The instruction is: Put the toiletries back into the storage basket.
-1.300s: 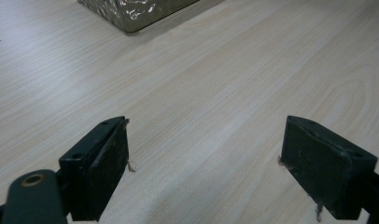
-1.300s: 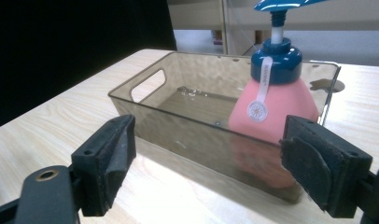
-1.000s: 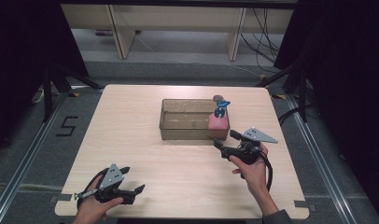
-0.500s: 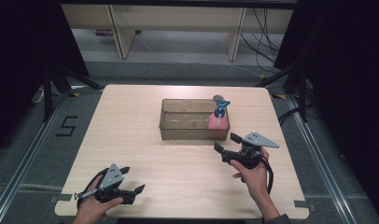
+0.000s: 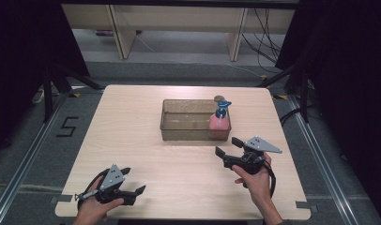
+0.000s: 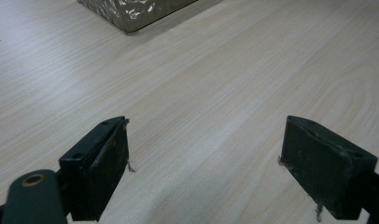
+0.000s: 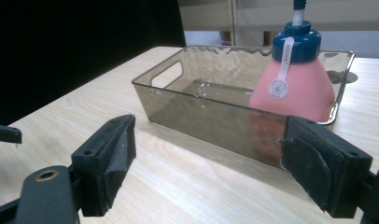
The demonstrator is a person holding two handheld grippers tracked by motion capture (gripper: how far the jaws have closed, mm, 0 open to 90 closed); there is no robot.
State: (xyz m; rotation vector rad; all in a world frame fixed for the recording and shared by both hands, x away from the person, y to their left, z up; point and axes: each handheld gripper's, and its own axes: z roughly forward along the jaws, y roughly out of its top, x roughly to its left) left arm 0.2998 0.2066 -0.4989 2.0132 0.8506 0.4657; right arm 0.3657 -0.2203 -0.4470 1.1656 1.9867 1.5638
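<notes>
Two claws gape wide and empty over the bench (image 5: 132, 140): left claw (image 5: 134, 180) near the front edge, right claw (image 5: 229, 146) just before the tray (image 5: 188, 133) holding a pink bottle (image 5: 218, 123)

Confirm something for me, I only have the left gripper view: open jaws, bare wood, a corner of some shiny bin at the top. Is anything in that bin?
Observer: Yes. A pink pump bottle with a blue top stands upright at the right end of the clear bin.
Operator: Where is the right gripper?
Observer: In the high view the right gripper is held just in front of the bin's near wall, close to the bottle end, not touching it.
Operator: Open or shut?
Observer: Open. The right gripper view shows its jaws wide apart with nothing between them.
Operator: Rest of the bin?
Observer: Empty, as far as the high view shows.
</notes>
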